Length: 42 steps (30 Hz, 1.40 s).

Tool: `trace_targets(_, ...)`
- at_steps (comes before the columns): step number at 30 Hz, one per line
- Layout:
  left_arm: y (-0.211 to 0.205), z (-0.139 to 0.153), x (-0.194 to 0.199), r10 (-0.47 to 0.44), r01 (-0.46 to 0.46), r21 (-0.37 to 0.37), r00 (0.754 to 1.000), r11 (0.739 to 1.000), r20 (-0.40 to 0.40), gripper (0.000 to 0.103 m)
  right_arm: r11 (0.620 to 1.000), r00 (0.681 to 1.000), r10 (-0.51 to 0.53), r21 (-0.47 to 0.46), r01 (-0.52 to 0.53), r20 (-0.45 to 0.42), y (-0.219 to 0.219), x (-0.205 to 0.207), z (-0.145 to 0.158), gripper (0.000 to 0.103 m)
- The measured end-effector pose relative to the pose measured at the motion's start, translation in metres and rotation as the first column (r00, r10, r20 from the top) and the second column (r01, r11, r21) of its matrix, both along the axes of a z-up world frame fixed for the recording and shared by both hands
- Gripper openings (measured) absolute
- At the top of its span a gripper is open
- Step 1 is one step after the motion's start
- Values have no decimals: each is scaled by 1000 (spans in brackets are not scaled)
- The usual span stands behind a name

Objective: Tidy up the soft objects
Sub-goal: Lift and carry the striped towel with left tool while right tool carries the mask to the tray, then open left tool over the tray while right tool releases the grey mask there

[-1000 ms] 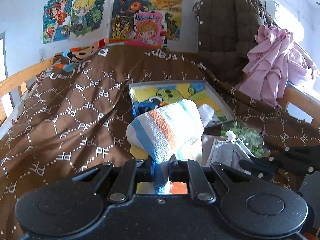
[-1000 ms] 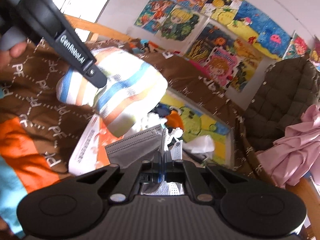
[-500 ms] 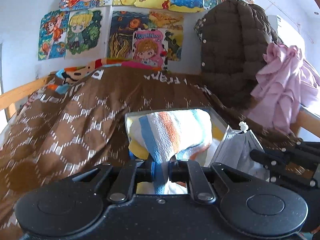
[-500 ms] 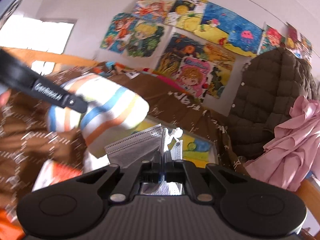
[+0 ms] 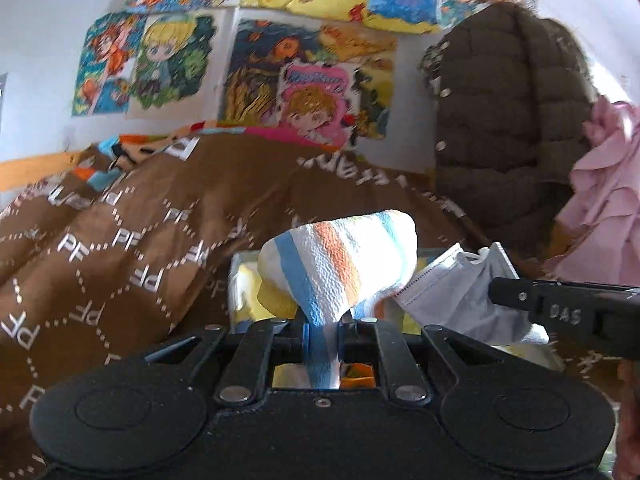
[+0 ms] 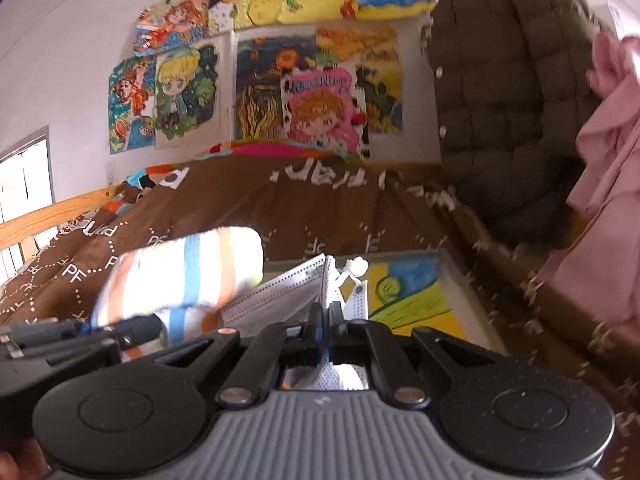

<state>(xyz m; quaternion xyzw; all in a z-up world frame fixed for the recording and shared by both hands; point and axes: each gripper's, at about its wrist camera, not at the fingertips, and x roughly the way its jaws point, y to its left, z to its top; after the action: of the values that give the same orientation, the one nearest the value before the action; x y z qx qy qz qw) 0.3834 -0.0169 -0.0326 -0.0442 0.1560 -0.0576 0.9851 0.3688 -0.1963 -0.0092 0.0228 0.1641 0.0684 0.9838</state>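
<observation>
Bed w/ brown "PF" blanket [image 5: 120,240] fills both views; a shallow tray [image 6: 460,280] w/ cartoon-print lining lies on it. Left gripper [image 5: 322,326] is clenched on a striped towel [image 5: 340,256], held bunched in the air above the tray's near-left end. Right gripper [image 6: 324,324] is clamped on a grey face mask [image 6: 280,296], just beside the towel, also over the tray.

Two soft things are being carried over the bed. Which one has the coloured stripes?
The towel, pinched in the left gripper, has blue and orange stripes. The face mask in the right gripper is plain grey, pleated.
</observation>
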Motion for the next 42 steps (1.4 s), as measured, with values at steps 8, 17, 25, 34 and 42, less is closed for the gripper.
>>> trace_targets(8, 7, -23, 24, 18, -18, 5, 996, 1000, -90, 13, 992, 993, -34, 116, 47, -109, -8, 29, -21, 3)
trace_targets(17, 14, -31, 29, 45, -49, -27, 987, 998, -157, 17, 987, 979, -99, 109, 119, -176, -12, 34, -37, 9)
trace_targets(25, 14, -33, 28, 49, -56, -32, 982, 998, -183, 31, 987, 978, -102, 107, 123, -184, -10, 33, -36, 24)
trace_targets(34, 14, -30, 24, 59, -63, -12, 974, 998, -219, 55, 987, 972, -108, 93, 130, -210, -11, 30, -33, 60)
trace_targets(42, 22, 6, -3, 94, -103, -44, 979, 994, -179, 70, 986, 982, -124, 91, 138, -146, -21, 0, 7, 83)
